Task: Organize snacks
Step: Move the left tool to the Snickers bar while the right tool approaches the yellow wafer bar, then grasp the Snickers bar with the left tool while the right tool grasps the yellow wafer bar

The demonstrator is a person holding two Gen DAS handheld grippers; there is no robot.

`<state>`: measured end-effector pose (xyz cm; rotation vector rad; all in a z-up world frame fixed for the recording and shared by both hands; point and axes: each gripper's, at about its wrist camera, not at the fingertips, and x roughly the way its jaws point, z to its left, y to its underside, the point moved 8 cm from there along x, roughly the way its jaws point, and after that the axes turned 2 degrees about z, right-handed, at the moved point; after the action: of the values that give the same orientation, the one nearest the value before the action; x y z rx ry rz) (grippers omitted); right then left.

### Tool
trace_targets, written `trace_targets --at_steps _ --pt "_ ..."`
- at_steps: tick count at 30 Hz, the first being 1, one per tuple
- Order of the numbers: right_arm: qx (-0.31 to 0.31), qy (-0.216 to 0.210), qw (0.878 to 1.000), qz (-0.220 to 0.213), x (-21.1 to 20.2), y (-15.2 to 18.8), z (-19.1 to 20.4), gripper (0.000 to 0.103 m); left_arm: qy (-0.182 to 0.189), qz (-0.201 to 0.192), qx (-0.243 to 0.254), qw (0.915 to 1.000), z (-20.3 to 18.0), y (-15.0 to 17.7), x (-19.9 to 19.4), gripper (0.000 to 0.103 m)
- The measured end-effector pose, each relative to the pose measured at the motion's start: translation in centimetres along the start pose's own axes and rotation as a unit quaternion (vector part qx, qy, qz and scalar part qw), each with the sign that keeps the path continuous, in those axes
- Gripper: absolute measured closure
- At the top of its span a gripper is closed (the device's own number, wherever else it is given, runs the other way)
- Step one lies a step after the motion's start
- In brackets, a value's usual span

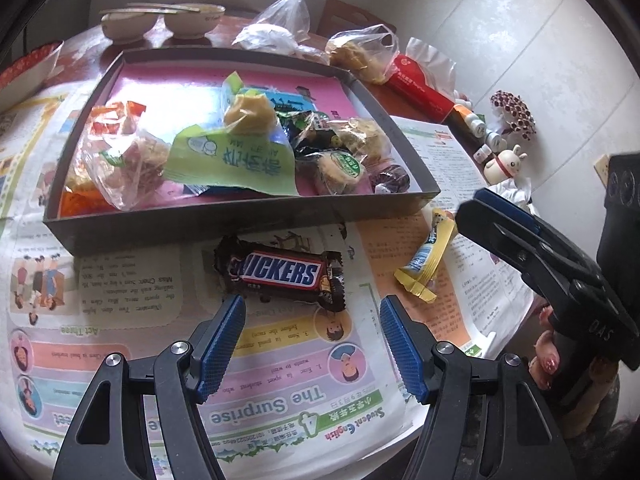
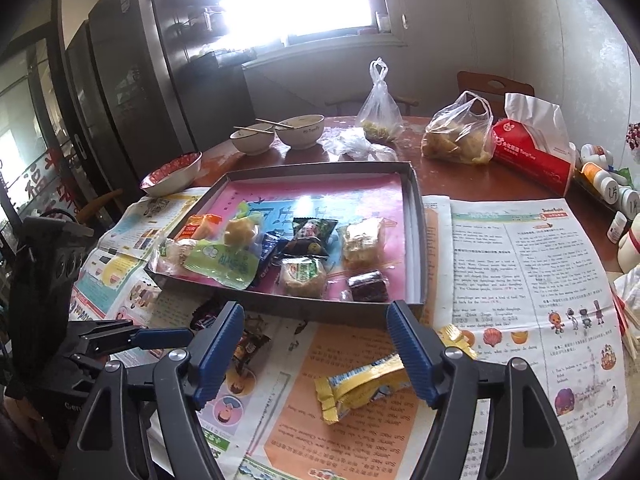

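A grey shallow box point(image 1: 240, 224) point(image 2: 288, 306) holds several wrapped snacks on a pink liner. A Snickers bar point(image 1: 280, 274) lies on newspaper just in front of the box; in the right wrist view only its end point(image 2: 248, 346) shows. My left gripper point(image 1: 312, 312) is open and empty, with its fingertips just short of the bar. A yellow snack packet point(image 1: 426, 256) point(image 2: 360, 384) lies to the right of the bar. My right gripper point(image 2: 316, 320) is open and empty, hovering above the packet; it also shows in the left wrist view point(image 1: 496, 216).
Newspaper point(image 2: 520, 264) covers the table's near part. Behind the box are two bowls point(image 2: 276, 136) with chopsticks, a red-rimmed bowl point(image 2: 172, 174), plastic bags of food point(image 2: 460, 136), a red tissue pack point(image 2: 532, 152), and small bottles and figurines point(image 1: 500, 152) at the right.
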<state>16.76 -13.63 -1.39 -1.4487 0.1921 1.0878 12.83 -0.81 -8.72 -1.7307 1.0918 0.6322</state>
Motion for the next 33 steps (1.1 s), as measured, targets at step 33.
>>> trace_targets --at_steps 33 --pt "0.071 0.046 0.994 0.071 4.9 4.1 -5.7 0.043 -0.089 -0.007 0.016 0.9959 0.9 -2.1 2.5 0.031"
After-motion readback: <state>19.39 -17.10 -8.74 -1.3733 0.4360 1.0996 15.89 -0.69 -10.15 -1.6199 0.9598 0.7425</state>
